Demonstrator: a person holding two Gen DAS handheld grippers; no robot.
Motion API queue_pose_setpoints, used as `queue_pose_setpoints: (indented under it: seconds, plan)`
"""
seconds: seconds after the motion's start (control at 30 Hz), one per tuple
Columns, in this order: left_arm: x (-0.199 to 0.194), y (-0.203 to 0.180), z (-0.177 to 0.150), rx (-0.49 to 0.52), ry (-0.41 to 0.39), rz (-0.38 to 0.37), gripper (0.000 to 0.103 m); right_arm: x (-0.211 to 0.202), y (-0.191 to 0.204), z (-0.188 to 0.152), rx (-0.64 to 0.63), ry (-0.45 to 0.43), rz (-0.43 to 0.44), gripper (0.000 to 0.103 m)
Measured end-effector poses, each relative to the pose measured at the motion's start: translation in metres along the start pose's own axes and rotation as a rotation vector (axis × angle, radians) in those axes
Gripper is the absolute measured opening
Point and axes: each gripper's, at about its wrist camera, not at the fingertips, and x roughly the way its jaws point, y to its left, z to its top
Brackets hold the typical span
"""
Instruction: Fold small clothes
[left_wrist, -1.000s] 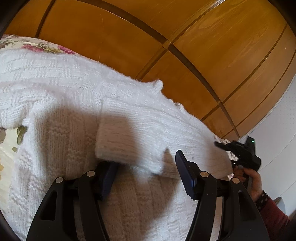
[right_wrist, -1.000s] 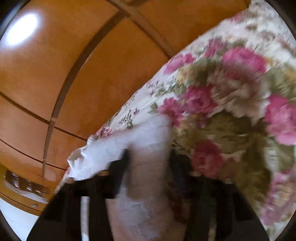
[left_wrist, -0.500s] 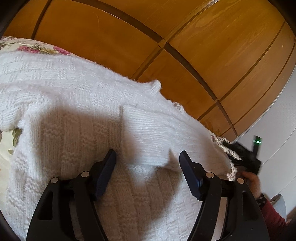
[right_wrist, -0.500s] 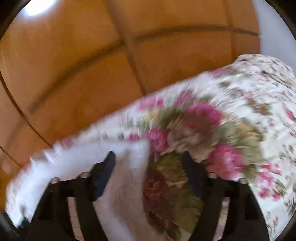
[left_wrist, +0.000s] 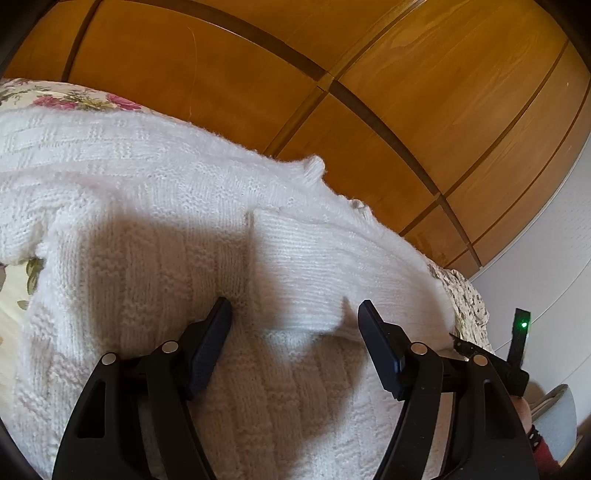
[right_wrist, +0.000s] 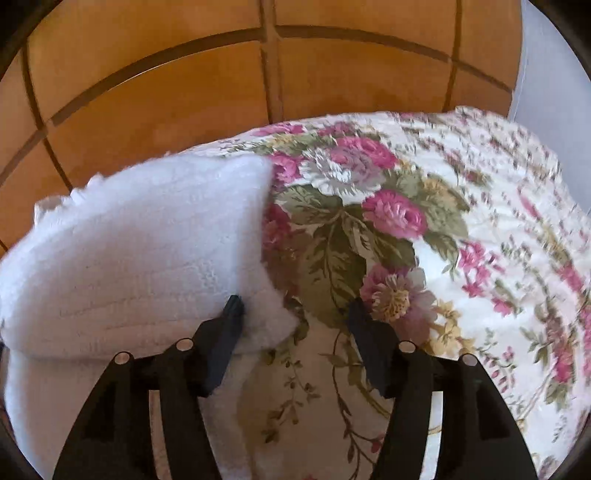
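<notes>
A white knitted sweater (left_wrist: 147, 240) lies spread on a floral bedspread (left_wrist: 74, 98). One sleeve (left_wrist: 314, 266) is folded flat across its body. My left gripper (left_wrist: 293, 304) hovers open just behind the sleeve's cuff, and its pads touch no fabric. In the right wrist view the sweater's folded side (right_wrist: 147, 240) fills the left. My right gripper (right_wrist: 295, 301) is open over that edge. Its left finger (right_wrist: 231, 317) rests against the knit, and only a small corner of sweater and the bedspread (right_wrist: 443, 258) show between the jaws.
Orange wooden wardrobe doors (left_wrist: 369, 92) rise right behind the bed. A white wall (left_wrist: 546, 258) stands at the right. A hand (left_wrist: 524, 417) with a red sleeve holds the right gripper's body, whose green light (left_wrist: 522, 325) glows at the sweater's right edge.
The right gripper has opened, let go of the sweater's fold and swung round towards the bedspread. The left jaws have widened a little, and the sleeve now lies flat on the body.
</notes>
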Motion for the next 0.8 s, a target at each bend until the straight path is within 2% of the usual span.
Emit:
queue_pose_setpoints:
  seconds: [0.07, 0.1, 0.17, 0.27, 0.37, 0.47, 0.67, 0.8]
  plan:
    - [0.002, 0.0, 0.001, 0.0, 0.001, -0.001, 0.07, -0.014, 0.003, -0.002, 0.012, -0.023, -0.057, 0.074]
    - [0.002, 0.0, 0.001, 0.001, 0.001, 0.0, 0.07, -0.027, 0.005, -0.006, 0.024, -0.047, -0.068, 0.077]
    - [0.002, -0.001, 0.001, 0.003, 0.002, 0.001, 0.07, -0.052, 0.009, -0.017, 0.034, -0.081, -0.026, 0.087]
    - [0.003, -0.001, 0.001, 0.006, 0.005, -0.001, 0.072, -0.079, 0.027, -0.044, 0.007, -0.104, 0.02, 0.09]
    - [0.002, -0.001, 0.001, 0.006, 0.008, -0.017, 0.076, -0.076, 0.044, -0.068, -0.043, -0.083, -0.003, 0.097]
    - [0.0, -0.001, 0.002, 0.005, 0.013, -0.017, 0.079, -0.064, 0.051, -0.081, -0.061, -0.062, -0.062, 0.101]
    - [-0.021, -0.008, -0.002, 0.017, 0.03, 0.017, 0.09, -0.056, 0.046, -0.082, -0.04, -0.049, -0.067, 0.101]
    - [-0.05, 0.007, -0.006, -0.062, -0.003, 0.037, 0.091, -0.056, 0.046, -0.083, -0.044, -0.06, -0.075, 0.101]
